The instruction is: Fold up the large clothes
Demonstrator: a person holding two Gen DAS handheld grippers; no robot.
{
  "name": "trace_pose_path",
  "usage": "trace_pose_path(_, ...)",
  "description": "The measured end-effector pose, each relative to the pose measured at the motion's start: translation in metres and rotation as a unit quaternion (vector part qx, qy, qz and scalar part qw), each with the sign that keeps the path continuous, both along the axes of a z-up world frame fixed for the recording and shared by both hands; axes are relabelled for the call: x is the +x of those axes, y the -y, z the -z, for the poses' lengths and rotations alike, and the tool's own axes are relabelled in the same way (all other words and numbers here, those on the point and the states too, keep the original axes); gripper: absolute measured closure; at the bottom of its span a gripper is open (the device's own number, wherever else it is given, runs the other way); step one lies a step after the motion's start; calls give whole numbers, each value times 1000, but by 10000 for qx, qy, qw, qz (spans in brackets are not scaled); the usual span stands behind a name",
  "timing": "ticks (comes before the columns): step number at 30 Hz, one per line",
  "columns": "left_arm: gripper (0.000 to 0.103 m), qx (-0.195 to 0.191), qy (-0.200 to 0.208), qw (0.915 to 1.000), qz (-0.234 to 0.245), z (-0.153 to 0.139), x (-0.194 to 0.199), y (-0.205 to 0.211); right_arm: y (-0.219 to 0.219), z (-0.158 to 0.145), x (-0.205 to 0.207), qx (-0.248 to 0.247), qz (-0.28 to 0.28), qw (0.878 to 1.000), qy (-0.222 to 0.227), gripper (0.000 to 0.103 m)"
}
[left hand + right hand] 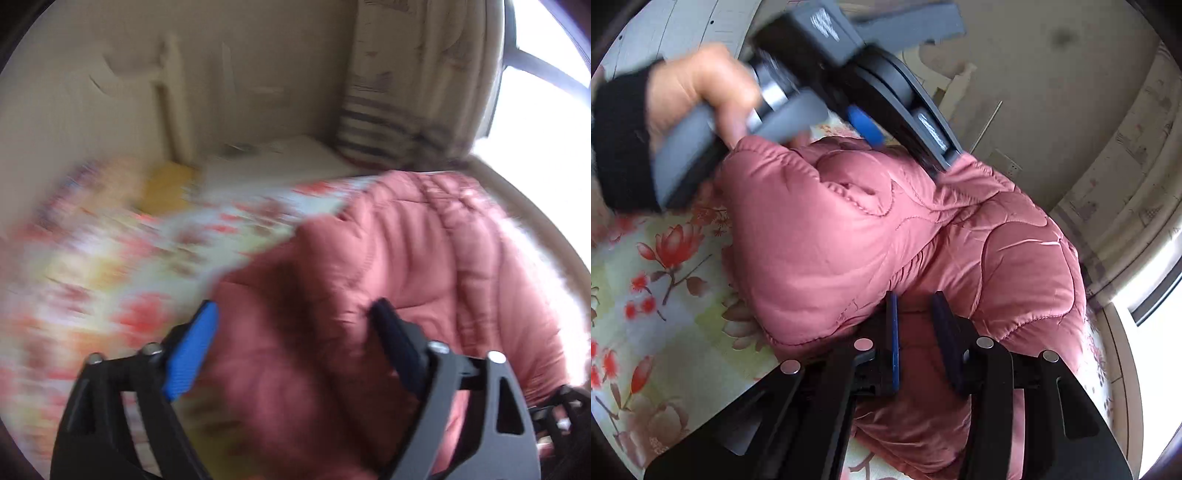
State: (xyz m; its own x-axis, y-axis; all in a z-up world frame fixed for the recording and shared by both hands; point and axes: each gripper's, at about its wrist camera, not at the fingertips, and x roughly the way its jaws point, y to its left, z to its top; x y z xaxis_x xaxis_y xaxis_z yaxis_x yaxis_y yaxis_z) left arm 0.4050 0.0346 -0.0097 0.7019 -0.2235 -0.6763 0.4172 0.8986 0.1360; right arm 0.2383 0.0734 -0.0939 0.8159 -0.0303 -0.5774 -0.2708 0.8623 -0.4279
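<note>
Bed (665, 314) with a floral sheet carried the work, a broad soft surface that fits a bulky garment. Pink quilted jacket (886, 229) lay bunched on it toward the window side, one padded section doubled over the rest, so judged mid-fold, not flat yet. Striped curtain (388, 122) hung behind the bed near the bright window; a yellow item (168, 184) sat on the far part of the sheet, too blurred to name. Person's hand (694, 96) in a dark sleeve gripped the left tool's handle, seen in the right wrist view over the jacket's far edge. Left tool (295, 314) stood wide open over the jacket, nothing pinched between its pads, view smeared; probably clear of the fabric so the fold could settle. Right tool (914, 306) was about half open, low against the near edge of the jacket, puffy fabric sitting in the gap; pads did not look pressed onto it, so counted as not gripping, likely lined up to take that edge for the next fold.
</note>
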Motion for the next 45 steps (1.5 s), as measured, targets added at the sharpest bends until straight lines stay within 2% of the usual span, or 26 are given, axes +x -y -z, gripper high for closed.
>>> trace_pose_path(2,12,371,612,9957,-592,-31,-14,-2,-1,2,-7,-15,25,10000,85,56)
trace_pose_path(3,5,351,803,9932,-765,-47,-21,-1,-4,3,-9,-5,24,9999,107,56)
trace_pose_path(4,2,132,906,9936,-662,-64,-30,5,-6,3,-10,-2,19,9999,125,56)
trace_pose_path(6,2,-269,787,9965,78,-78,-41,25,2,5,-5,24,-5,9999,127,56)
trace_pose_path(7,2,-285,668,9964,430,-77,-42,43,2,5,-6,24,-24,9999,131,56)
trace_pose_path(9,2,125,674,9967,429,-60,-35,70,7,5,-4,-29,-74,9998,169,56)
trace_pose_path(10,2,480,545,9965,422,-41,-24,85,13,8,-1,-53,-105,9997,202,56)
trace_pose_path(13,2,1001,48,9940,431,15,1,95,21,6,-4,96,-310,9992,252,56)
trace_pose_path(14,2,897,119,9949,452,26,0,89,28,0,-9,284,-482,9983,179,56)
trace_pose_path(16,2,571,228,9974,385,33,-3,74,51,-20,-17,1077,-923,9898,-140,57)
trace_pose_path(17,2,488,283,9978,334,35,-5,67,72,-35,-19,1763,-1174,9769,-276,57)
trace_pose_path(18,2,419,376,9980,290,37,-8,60,100,-53,-20,2523,-1351,9579,-242,57)
trace_pose_path(19,2,327,451,9981,258,40,-11,53,123,-67,-18,2920,-1335,9470,-44,57)
trace_pose_path(20,2,211,480,9984,232,43,-12,49,149,-83,-12,3176,-1102,9414,283,57)
trace_pose_path(22,2,-40,458,9988,166,48,-11,44,191,-102,13,3352,-508,9381,709,56)
trace_pose_path(23,2,-122,448,9988,131,46,-13,42,208,-107,34,3406,-295,9372,692,56)
trace_pose_path(25,2,-160,457,9988,69,45,-17,42,230,-108,88,3254,210,9443,455,56)
trace_pose_path(28,2,-108,543,9985,17,42,-23,47,238,-90,157,3195,393,9466,-176,56)
trace_pose_path(31,2,-136,610,9980,-10,43,-25,45,223,-55,205,2983,343,9485,-1008,57)
trace_pose_path(33,2,-125,633,9979,-65,43,-26,46,201,-19,223,2522,308,9521,-1702,56)
trace_pose_path(34,2,-162,603,9980,-85,44,-25,45,193,-3,226,2328,313,9554,-1787,56)
trace_pose_path(35,2,-166,569,9982,-95,45,-24,45,193,0,224,2423,313,9557,-1643,56)
trace_pose_path(37,2,-201,578,9981,-108,46,-24,45,197,1,223,2669,351,9482,-1686,56)
trace_pose_path(40,2,-165,622,9979,-108,45,-26,46,196,-6,227,2431,314,9531,-1776,57)
trace_pose_path(42,2,-170,627,9978,-105,45,-26,44,198,-28,226,2258,417,9581,-1713,57)
trace_pose_path(45,2,-209,655,9975,-138,45,-26,41,221,-56,206,2890,578,9477,-1228,57)
